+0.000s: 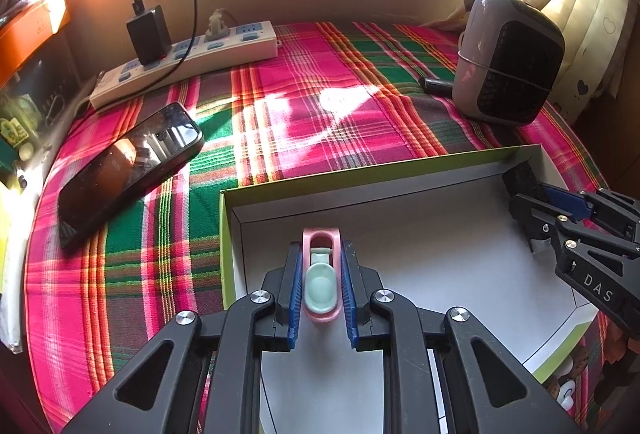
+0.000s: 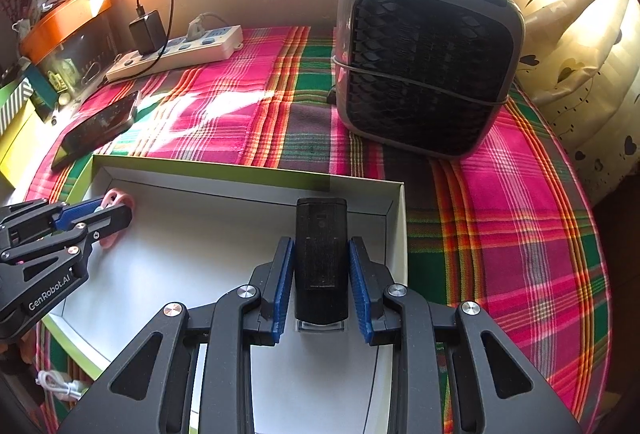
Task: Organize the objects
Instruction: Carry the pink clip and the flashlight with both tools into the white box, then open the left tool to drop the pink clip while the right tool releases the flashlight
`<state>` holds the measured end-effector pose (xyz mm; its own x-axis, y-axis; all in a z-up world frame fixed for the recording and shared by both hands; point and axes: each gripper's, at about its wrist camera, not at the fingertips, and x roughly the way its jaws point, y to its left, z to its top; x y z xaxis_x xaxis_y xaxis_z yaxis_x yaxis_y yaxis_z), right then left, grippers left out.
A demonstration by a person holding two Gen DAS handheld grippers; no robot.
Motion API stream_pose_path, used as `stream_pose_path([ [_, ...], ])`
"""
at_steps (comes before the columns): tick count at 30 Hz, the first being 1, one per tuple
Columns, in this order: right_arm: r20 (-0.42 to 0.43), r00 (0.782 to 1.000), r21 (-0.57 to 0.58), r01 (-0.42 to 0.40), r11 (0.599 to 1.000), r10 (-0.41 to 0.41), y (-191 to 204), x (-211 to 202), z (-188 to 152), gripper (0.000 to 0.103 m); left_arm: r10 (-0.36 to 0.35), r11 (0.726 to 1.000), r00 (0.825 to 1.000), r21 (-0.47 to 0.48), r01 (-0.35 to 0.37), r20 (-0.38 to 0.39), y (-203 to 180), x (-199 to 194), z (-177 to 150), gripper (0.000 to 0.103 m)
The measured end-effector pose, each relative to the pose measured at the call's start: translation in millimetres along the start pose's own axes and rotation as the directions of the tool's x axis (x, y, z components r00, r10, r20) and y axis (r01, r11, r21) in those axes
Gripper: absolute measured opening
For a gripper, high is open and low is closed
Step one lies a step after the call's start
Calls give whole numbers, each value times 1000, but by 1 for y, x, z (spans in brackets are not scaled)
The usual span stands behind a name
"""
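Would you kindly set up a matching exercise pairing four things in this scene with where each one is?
1. pink clip
2. black device
3. phone
4. heater

A. on the cloth, left of the box
B. in the right claw
C. in the left claw
D. on the cloth, behind the box

Pairs: 1-C, 2-B, 3-A, 4-D

Two tongs: left tongs, right tongs. One pink-and-mint clip. One black oblong device. One shallow white box with green outer sides. One phone. One power strip, carrying one black charger and one white plug. One grey fan-like unit. One plaid cloth.
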<state>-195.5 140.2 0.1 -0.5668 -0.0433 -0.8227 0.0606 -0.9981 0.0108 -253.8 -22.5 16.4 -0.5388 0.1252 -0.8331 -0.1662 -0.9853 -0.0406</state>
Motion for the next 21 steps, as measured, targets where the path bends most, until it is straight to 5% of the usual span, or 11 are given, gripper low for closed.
stream_pose_path([
  [21,32,999,3,-6,1000,6,2,-11,-5,30,-27,999,1000,-18,27,16,4,-7,-3,29],
])
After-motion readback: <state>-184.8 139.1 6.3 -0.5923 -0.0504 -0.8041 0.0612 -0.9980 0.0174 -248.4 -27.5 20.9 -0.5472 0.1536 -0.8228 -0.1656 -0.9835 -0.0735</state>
